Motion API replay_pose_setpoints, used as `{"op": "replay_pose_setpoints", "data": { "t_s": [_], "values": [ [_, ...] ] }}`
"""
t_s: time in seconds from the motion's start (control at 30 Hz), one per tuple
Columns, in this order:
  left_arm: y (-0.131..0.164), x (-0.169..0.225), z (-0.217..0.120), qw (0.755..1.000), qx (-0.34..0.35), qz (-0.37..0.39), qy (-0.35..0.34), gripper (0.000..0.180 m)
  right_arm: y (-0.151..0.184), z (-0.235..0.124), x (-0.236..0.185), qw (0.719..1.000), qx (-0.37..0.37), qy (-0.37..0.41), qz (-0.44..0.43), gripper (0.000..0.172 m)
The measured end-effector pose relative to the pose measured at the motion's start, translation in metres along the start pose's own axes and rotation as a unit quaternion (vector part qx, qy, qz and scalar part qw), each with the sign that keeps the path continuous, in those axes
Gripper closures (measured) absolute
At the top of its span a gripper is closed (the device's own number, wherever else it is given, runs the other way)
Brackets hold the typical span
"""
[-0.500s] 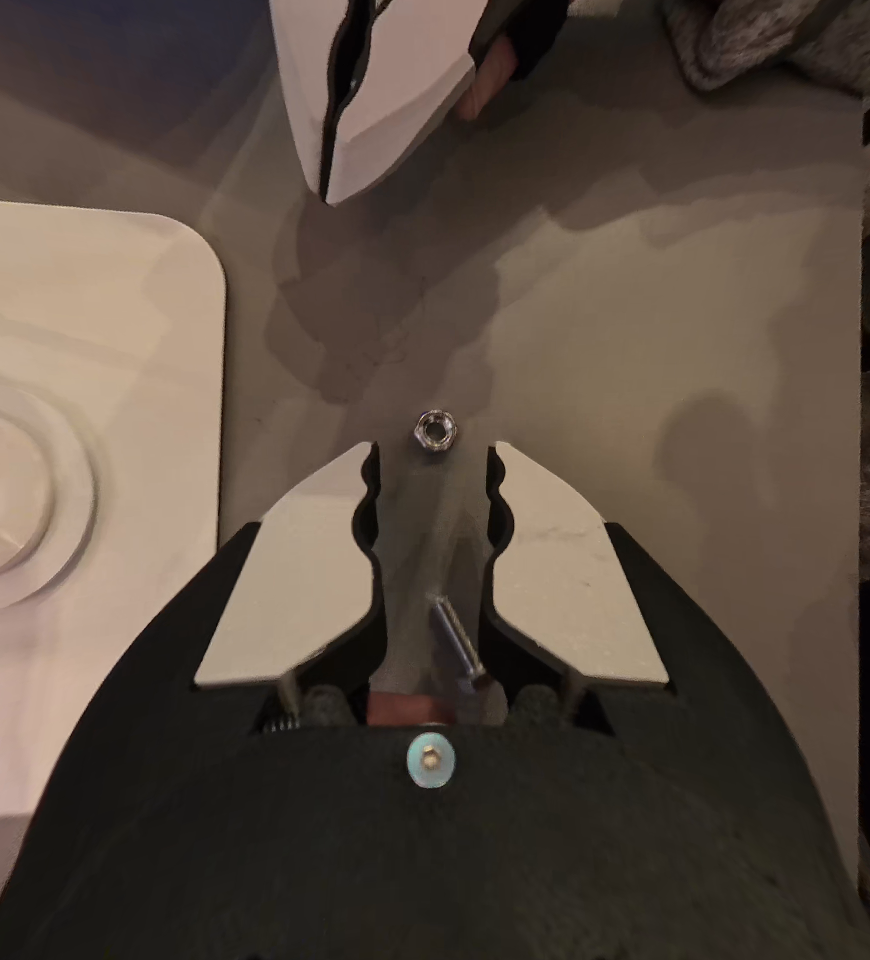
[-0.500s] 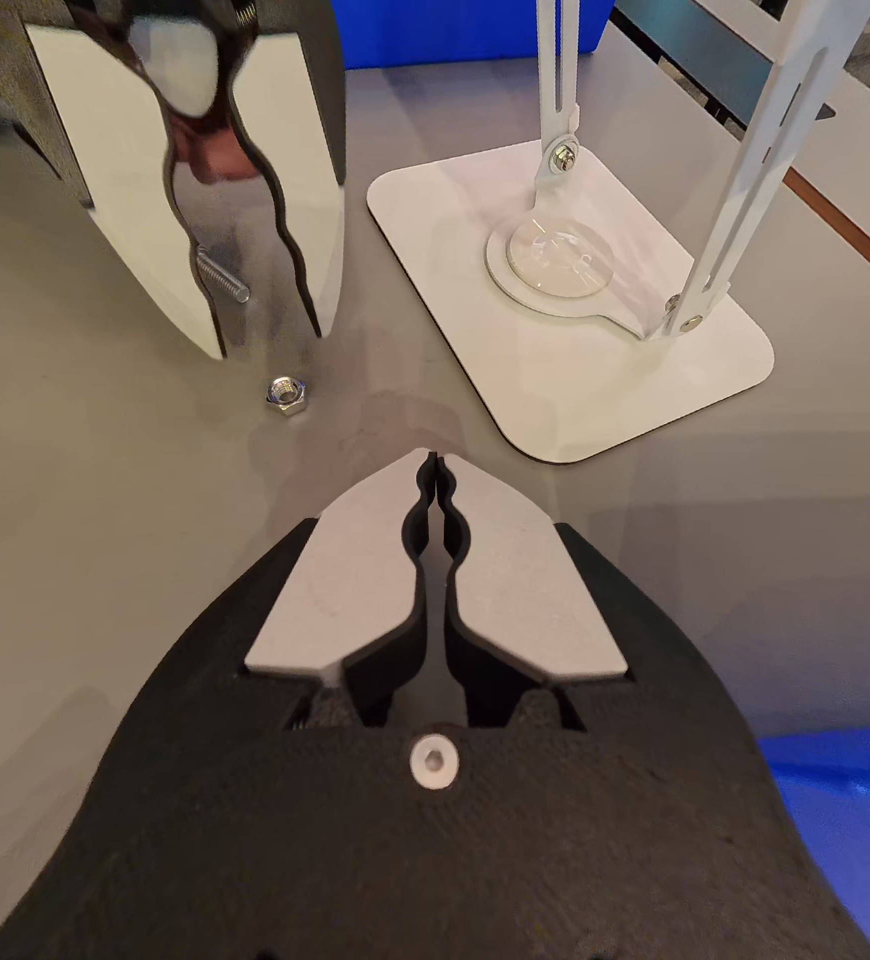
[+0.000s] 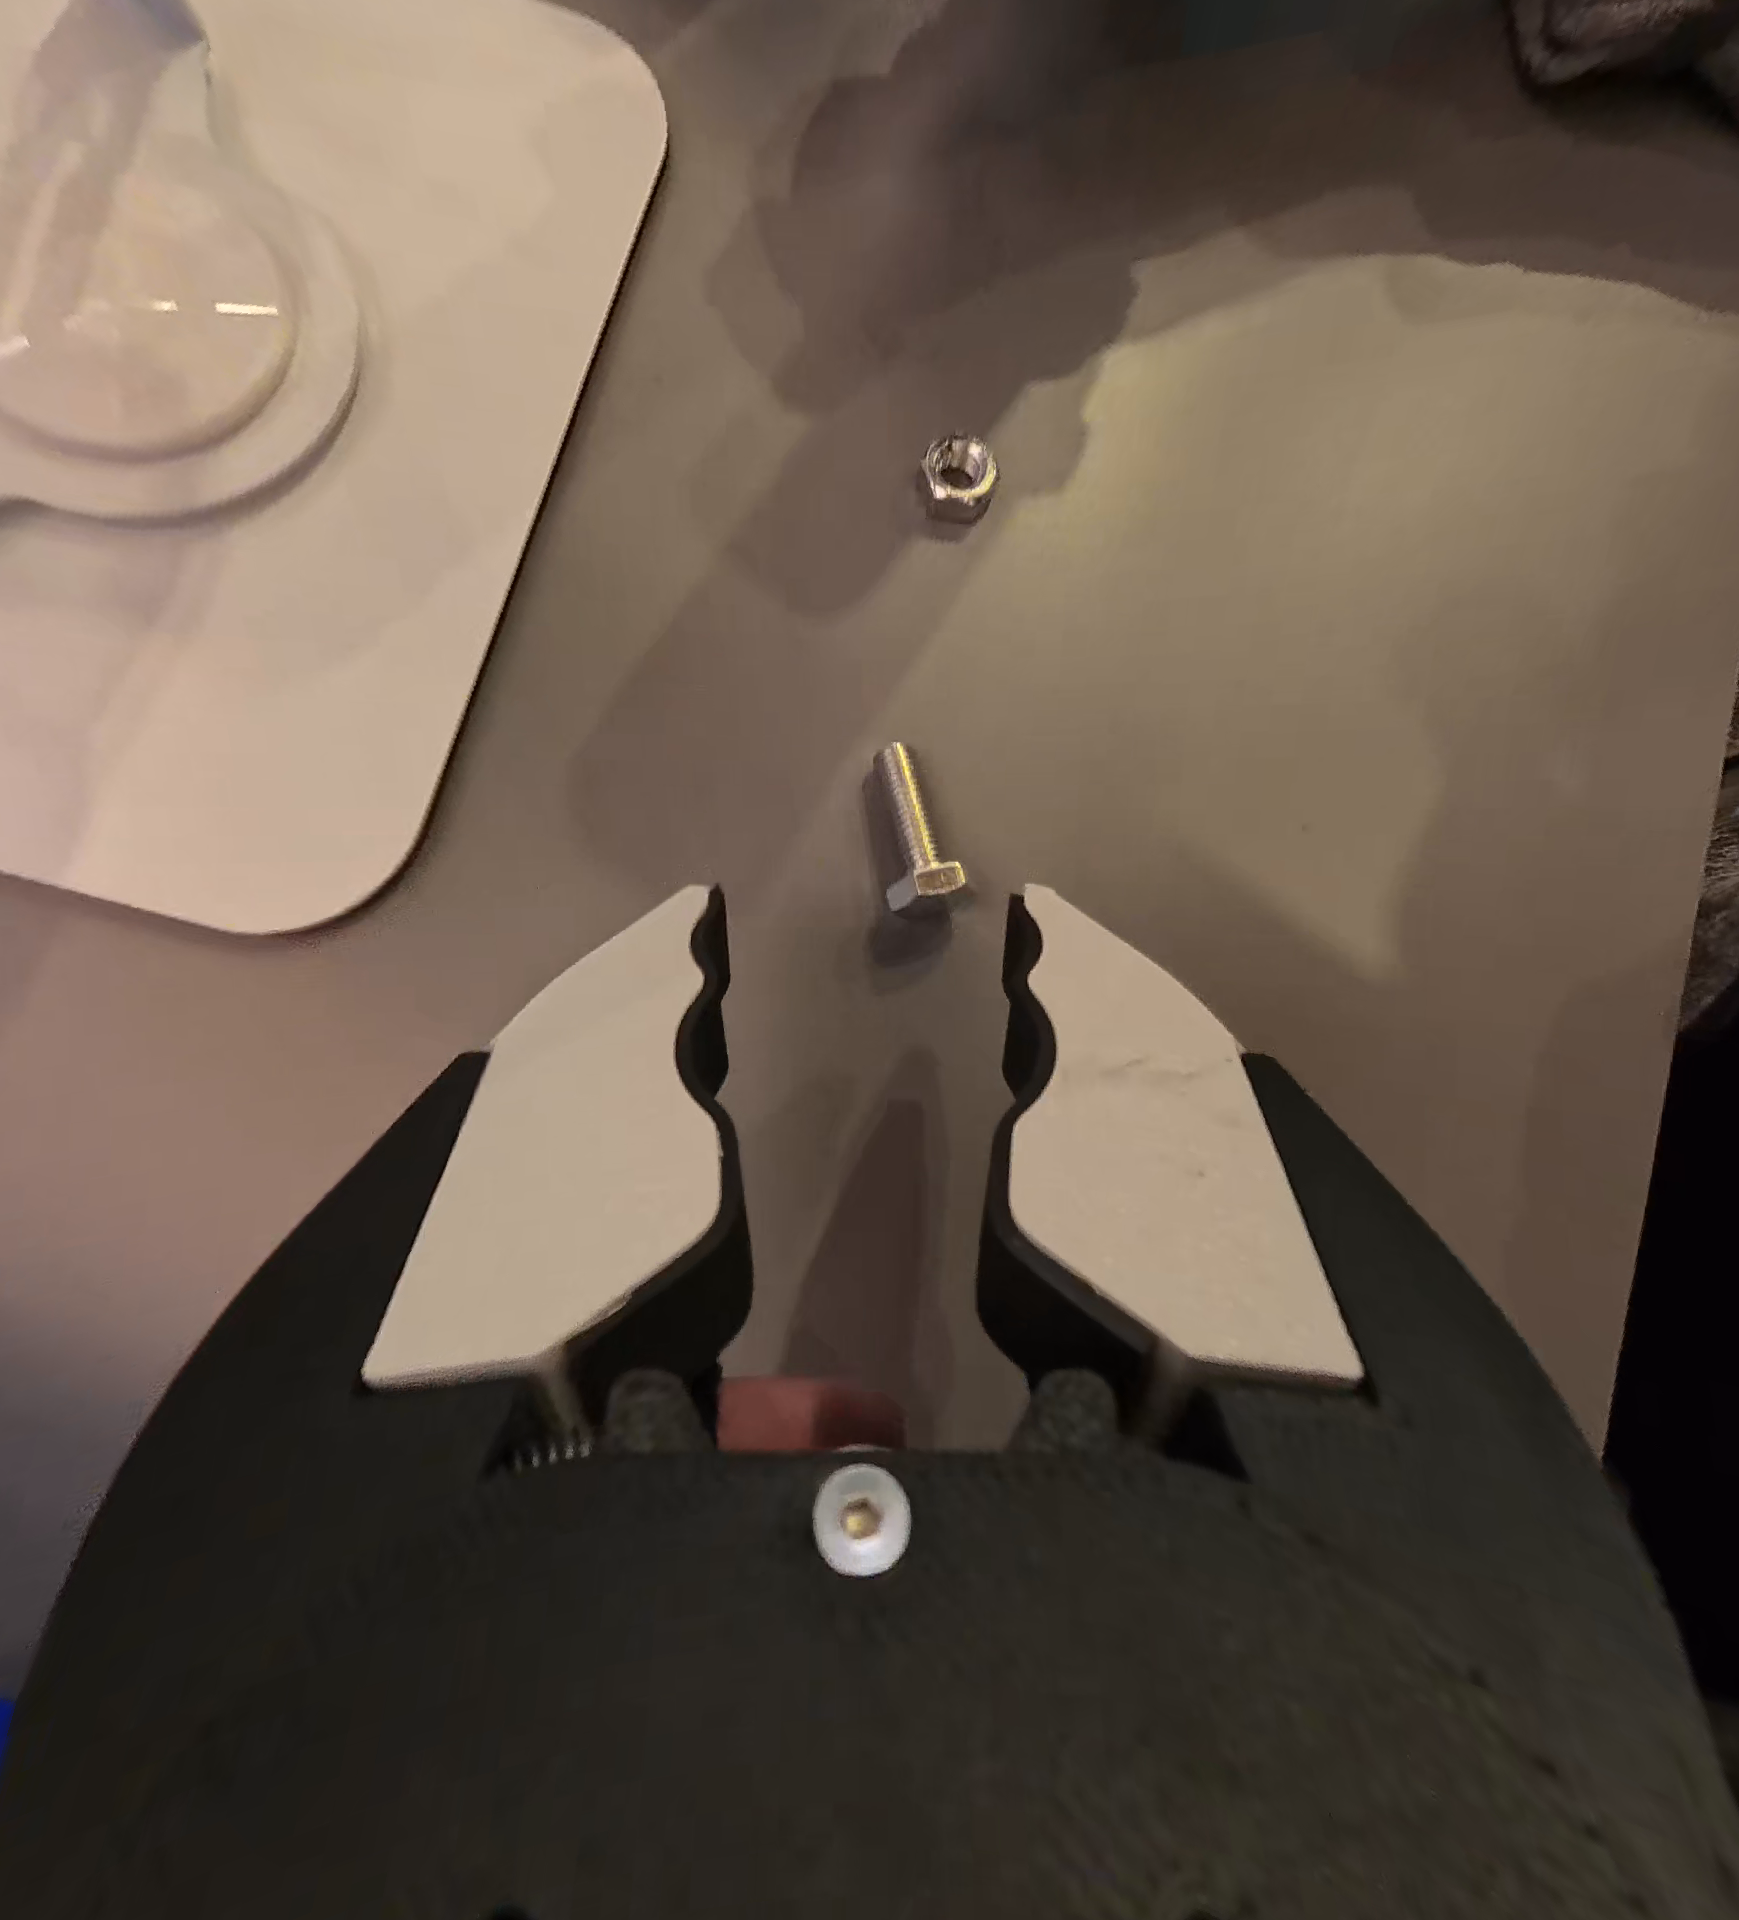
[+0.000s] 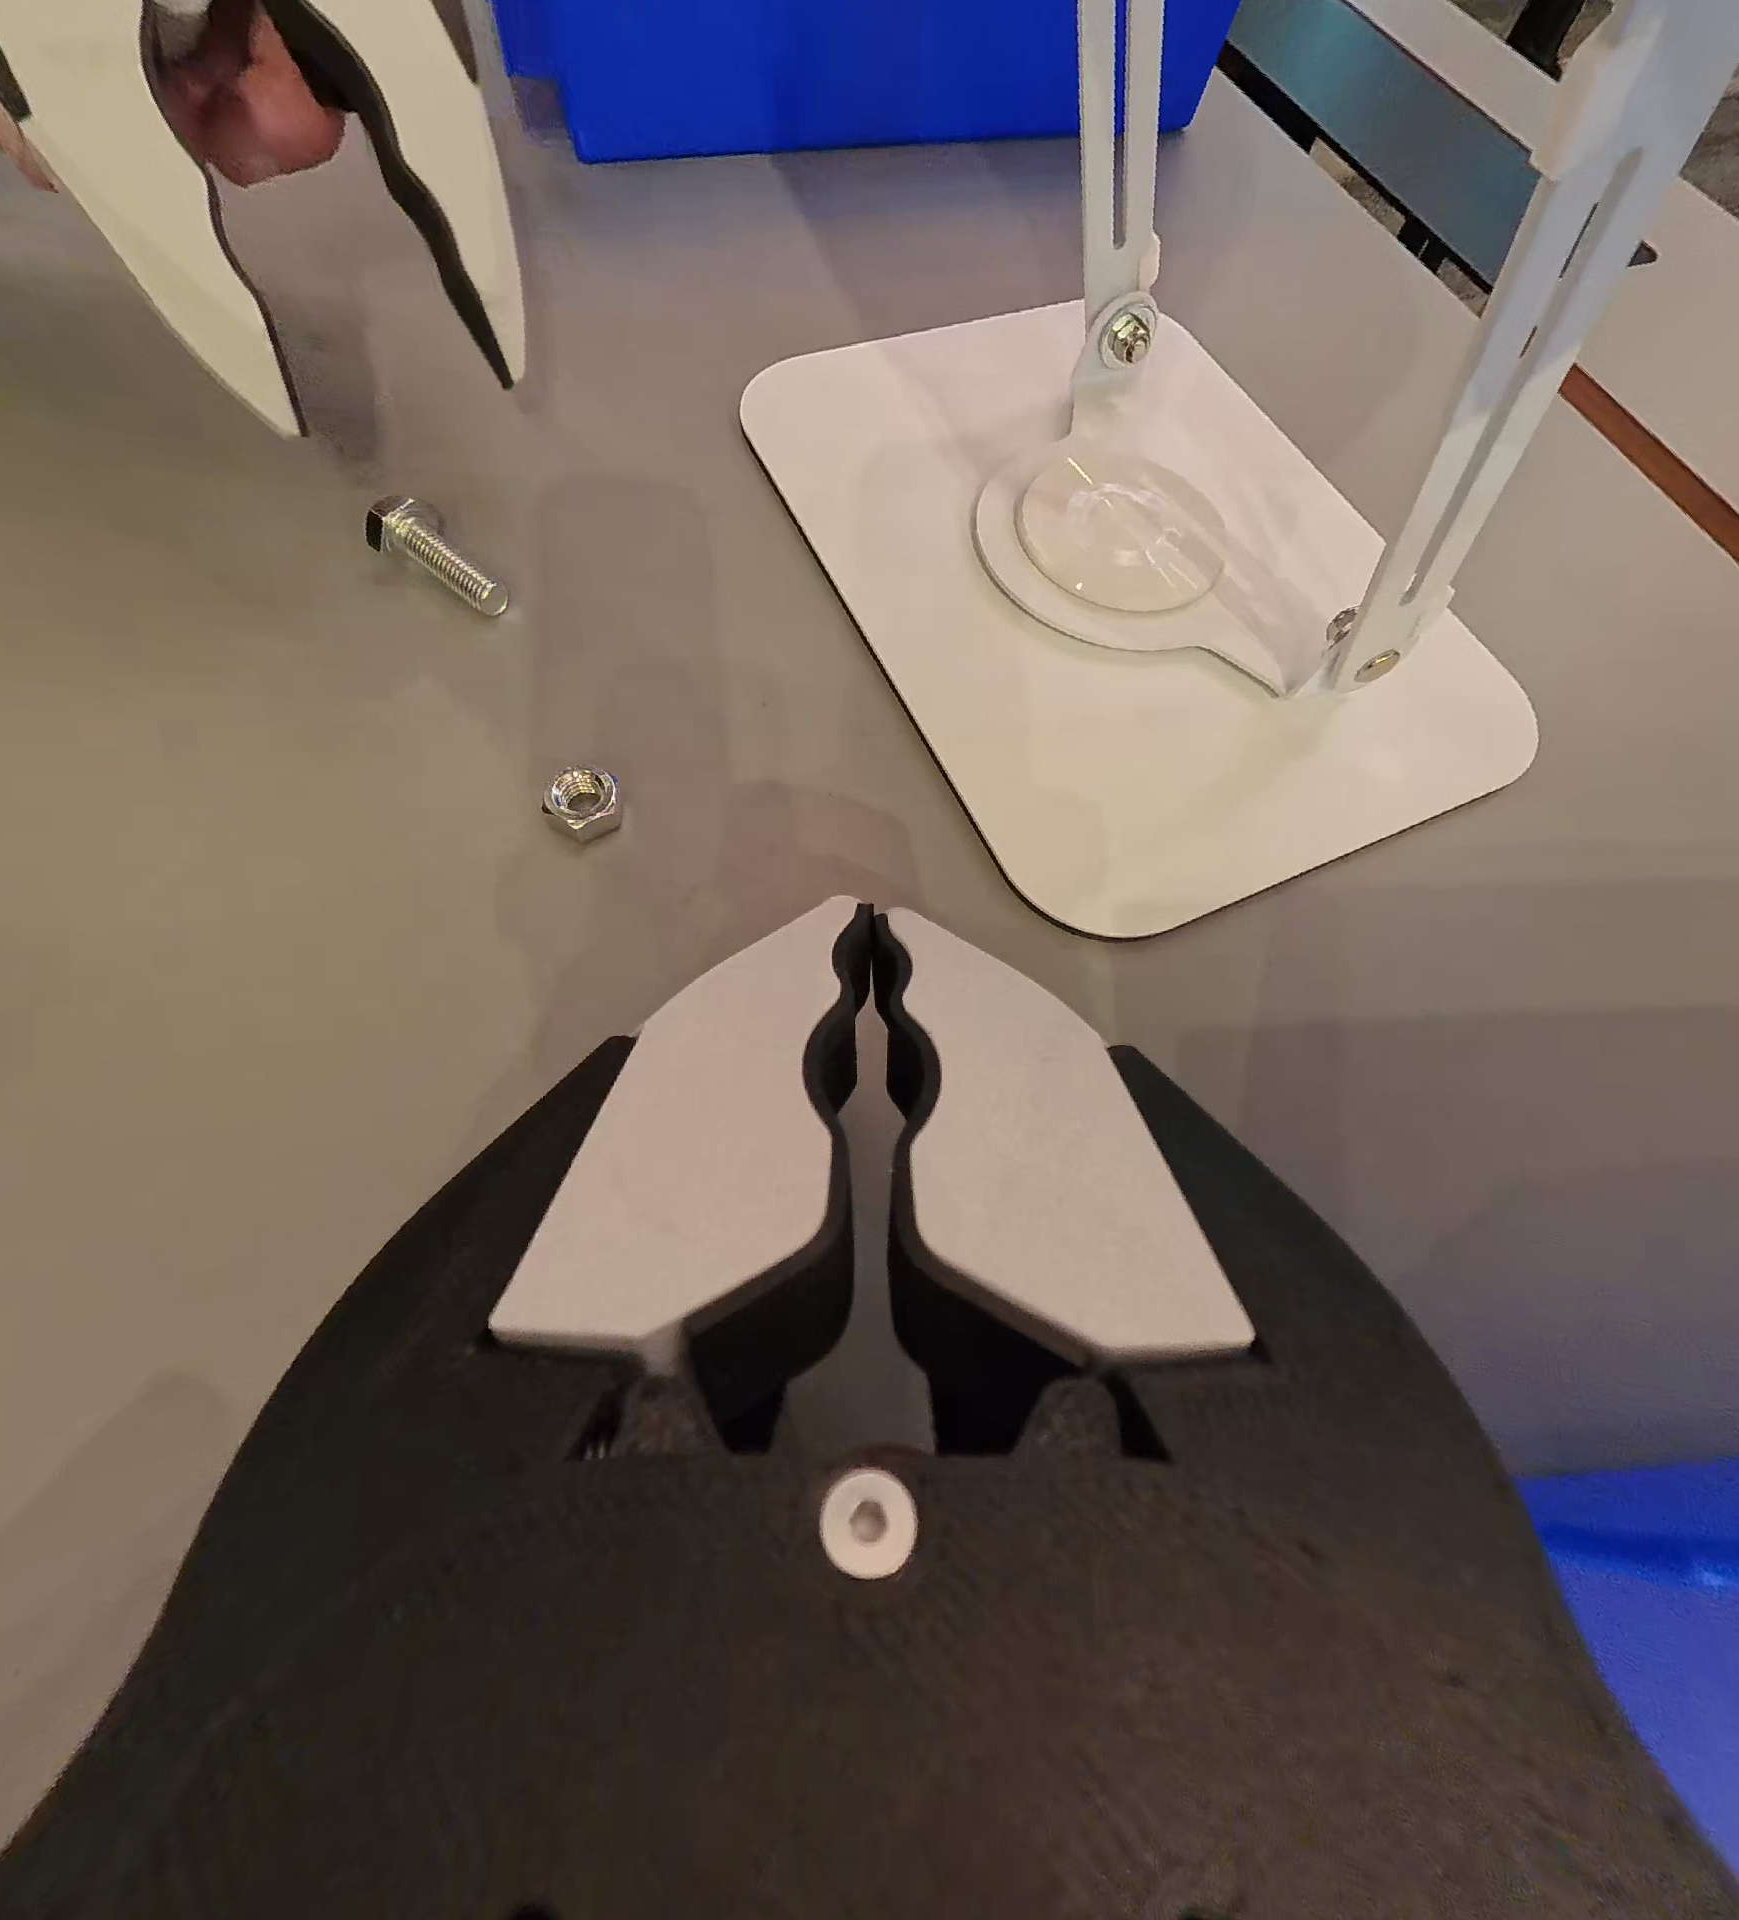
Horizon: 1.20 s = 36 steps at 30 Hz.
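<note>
Left gripper (image 3: pixel 865 904) released — silver hex bolt (image 3: pixel 915 842) lies just ahead; right gripper (image 4: pixel 867 914) clenched, bare.

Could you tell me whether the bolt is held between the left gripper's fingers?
No, the bolt lies on the table beyond the open fingers.

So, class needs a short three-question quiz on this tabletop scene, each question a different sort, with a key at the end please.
1. True or false: the left gripper grips the bolt.
2. Multiple choice: the right gripper's fingers are A) wide apart, B) closed together with nothing between them, C) closed on the nut.
3. Short answer: what small metal part lies on the grey table beyond the bolt, seen from the left wrist view?

Key
1. False: its fingers stand open and the bolt lies on the table just ahead of them.
2. B.
3. The hex nut.
</note>
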<state>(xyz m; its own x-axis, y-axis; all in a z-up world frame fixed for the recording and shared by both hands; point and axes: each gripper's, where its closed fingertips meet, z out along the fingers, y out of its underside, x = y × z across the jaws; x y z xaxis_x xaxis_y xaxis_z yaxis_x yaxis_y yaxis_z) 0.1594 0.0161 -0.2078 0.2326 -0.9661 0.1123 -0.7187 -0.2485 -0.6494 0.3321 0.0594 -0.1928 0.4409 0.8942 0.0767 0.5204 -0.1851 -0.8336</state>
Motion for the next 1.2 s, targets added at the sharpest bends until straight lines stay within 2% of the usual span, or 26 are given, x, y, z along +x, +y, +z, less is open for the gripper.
{"op": "replay_pose_setpoints", "data": {
  "t_s": [0.2, 0.57, 0.7, 0.83, 1.2],
  "values": [
    [0.016, 0.011, 0.013, 1.0, -0.024, -0.008, -0.002, 0.126, 0.0, 0.0, 0.0, 1.0, 0.0, 0.001, 0.0, 0.172],
    [0.009, 0.011, 0.027, 0.999, -0.027, -0.039, -0.026, 0.132, -0.002, -0.002, 0.0, 1.0, 0.003, 0.005, -0.004, 0.172],
    [0.01, 0.014, 0.027, 0.997, -0.032, -0.045, -0.049, 0.14, -0.003, -0.003, 0.0, 1.0, 0.002, 0.005, -0.006, 0.172],
    [0.011, 0.015, 0.028, 0.996, -0.027, -0.041, -0.073, 0.16, -0.003, -0.003, 0.0, 1.0, 0.003, 0.006, -0.007, 0.172],
    [0.01, 0.008, 0.026, 0.995, 0.0, -0.024, -0.101, 0.162, -0.004, -0.004, -0.001, 1.0, 0.004, 0.006, -0.009, 0.172]
  ]
}}
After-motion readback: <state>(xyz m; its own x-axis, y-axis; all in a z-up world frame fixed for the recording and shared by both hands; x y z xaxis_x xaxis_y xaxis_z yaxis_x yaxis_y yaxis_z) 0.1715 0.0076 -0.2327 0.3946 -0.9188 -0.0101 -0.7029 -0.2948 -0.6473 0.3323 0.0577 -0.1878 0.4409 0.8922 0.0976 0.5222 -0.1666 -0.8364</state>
